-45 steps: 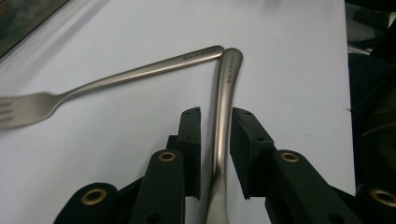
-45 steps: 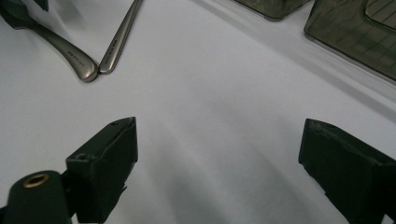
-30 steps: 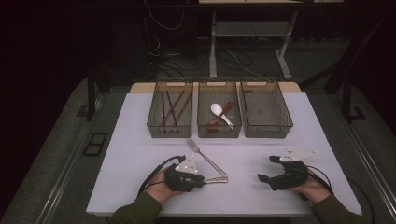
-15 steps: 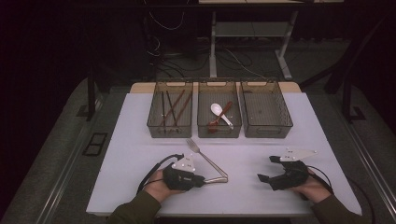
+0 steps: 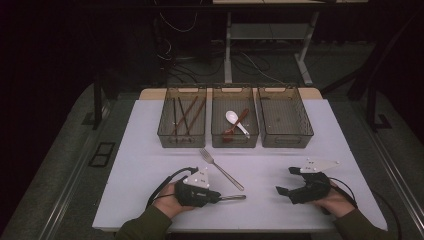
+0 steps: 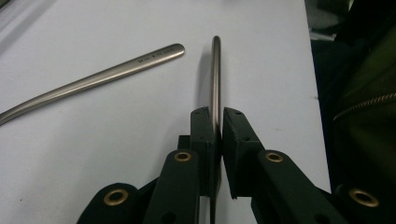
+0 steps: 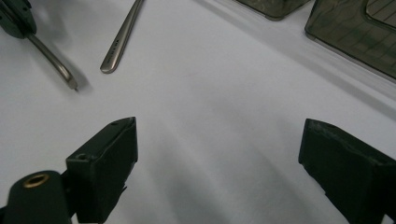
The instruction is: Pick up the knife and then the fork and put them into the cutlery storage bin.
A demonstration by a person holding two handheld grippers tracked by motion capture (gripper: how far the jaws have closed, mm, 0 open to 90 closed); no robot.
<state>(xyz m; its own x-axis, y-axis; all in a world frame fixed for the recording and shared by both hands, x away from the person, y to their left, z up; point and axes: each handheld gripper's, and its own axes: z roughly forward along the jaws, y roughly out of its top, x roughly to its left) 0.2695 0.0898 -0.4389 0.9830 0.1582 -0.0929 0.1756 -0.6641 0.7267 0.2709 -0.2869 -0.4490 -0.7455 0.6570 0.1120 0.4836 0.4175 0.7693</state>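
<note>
Left claw [image 5: 216, 197] sits low on the white worktop [image 5: 140, 150], near the front edge, clenched on a metal utensil handle [image 6: 215, 79]; the left gripper view shows the handle pinched edge-on between the two black jaws, its free end sticking out forward just above the surface. What kind of utensil it is can't be told, since the working end is hidden behind the claw. A fork [image 5: 220, 168] lies loose on the worktop just beside it, tines toward the bins, handle end close to the held handle but apart from it. Right claw [image 5: 286, 182] is released, jaws spread wide, resting near the front right with nothing between them. Three clear bins [image 5: 235, 141] sit in a row at the back.
</note>
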